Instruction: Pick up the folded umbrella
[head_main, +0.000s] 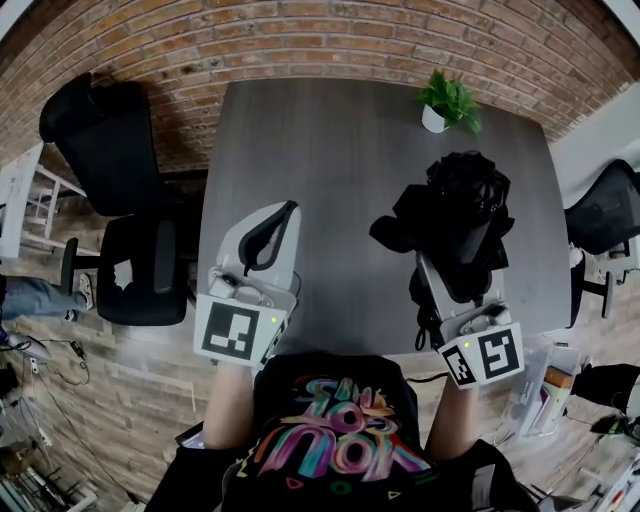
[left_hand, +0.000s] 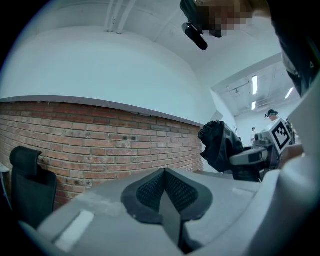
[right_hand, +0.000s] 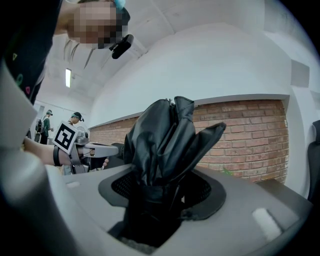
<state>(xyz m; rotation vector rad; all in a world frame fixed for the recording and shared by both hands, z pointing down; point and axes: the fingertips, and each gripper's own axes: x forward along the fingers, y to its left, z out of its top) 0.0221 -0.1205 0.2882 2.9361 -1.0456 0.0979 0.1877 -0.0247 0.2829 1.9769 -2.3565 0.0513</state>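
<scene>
black folded umbrella (head_main: 455, 225) sits clamped between the pads of my right gripper (right_hand: 160, 187), over the right side of the grey table (head_main: 330, 160). my left gripper (left_hand: 164, 175) is pressed together, empty. square markers (head_main: 238, 330) top both; the bright lettering on my shirt (head_main: 335, 435) i cannot read.

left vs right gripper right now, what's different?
The left gripper has its jaws closed together with nothing between them. The right gripper has its jaws apart, clamped on the black folded umbrella.

In the head view, the left one sits over bare grey table, while the right one has the umbrella's fabric bunched ahead of it.

Shared: both point toward the brick wall.
</scene>
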